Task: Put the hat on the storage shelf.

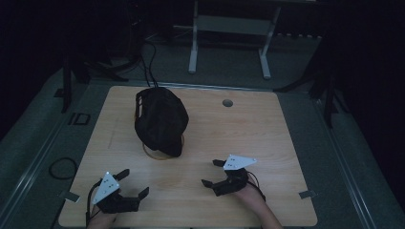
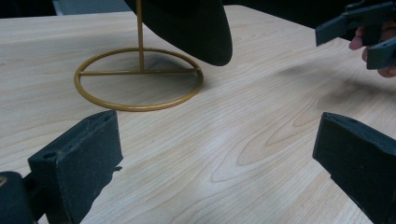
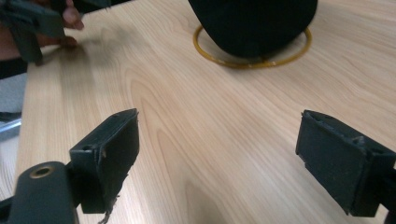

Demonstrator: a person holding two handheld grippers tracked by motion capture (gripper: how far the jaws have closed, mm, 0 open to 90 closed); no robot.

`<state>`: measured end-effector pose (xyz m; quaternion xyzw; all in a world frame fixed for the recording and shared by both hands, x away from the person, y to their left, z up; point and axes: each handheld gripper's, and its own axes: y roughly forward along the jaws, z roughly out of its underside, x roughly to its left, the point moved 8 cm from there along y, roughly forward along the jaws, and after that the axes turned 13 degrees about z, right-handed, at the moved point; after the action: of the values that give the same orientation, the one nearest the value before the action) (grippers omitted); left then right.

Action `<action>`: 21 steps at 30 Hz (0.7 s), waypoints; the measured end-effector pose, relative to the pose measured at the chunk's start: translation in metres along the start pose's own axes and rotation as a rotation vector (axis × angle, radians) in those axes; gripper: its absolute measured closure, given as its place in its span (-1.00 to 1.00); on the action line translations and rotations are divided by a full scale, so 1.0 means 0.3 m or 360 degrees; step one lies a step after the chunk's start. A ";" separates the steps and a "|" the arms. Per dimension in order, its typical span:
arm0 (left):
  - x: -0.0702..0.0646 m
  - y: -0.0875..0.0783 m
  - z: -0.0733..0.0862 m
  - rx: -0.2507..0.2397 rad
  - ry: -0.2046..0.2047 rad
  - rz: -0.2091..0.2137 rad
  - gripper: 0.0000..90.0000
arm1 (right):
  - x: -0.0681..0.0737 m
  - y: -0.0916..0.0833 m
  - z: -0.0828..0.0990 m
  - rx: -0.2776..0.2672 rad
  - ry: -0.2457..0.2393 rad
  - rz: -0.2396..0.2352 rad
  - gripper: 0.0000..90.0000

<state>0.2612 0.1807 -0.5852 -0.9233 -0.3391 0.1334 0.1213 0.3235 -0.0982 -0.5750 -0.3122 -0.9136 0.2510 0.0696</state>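
Note:
A black cap (image 1: 160,119) hangs on a gold wire stand (image 1: 161,155) whose ring base rests on the wooden table (image 1: 239,129), left of centre. The stand's ring (image 2: 138,79) and upright rod show under the cap's brim (image 2: 196,28) in the left gripper view. In the right gripper view the cap (image 3: 254,23) covers most of the ring (image 3: 252,61). My left gripper (image 1: 133,183) is open near the front left edge, nothing between its jaws. My right gripper (image 1: 213,172) is open at front right, also empty. Both point toward the cap from a short distance.
A small round hole (image 1: 228,103) sits in the table's far side. Beyond the table stands a white metal frame (image 1: 229,43). Cables (image 1: 150,67) run off the far edge behind the cap. A cable loop (image 1: 62,168) lies on the floor at left.

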 end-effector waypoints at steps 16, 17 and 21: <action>0.005 0.000 -0.001 -0.0001 -0.0006 -0.0003 -0.97 | -0.036 -0.087 0.117 0.0065 0.0018 0.0055 -0.70; 0.005 0.000 -0.001 0.0000 -0.0007 -0.0002 -0.97 | -0.040 -0.093 0.123 0.0062 0.0027 0.0053 -0.70; 0.006 0.001 0.001 0.0012 -0.0004 -0.0006 -0.97 | -0.056 -0.116 0.149 0.0081 0.0047 0.0078 -0.70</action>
<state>0.2626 0.1817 -0.5860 -0.9221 -0.3404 0.1357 0.1246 0.3057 -0.1506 -0.5958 -0.3363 -0.8979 0.2712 0.0849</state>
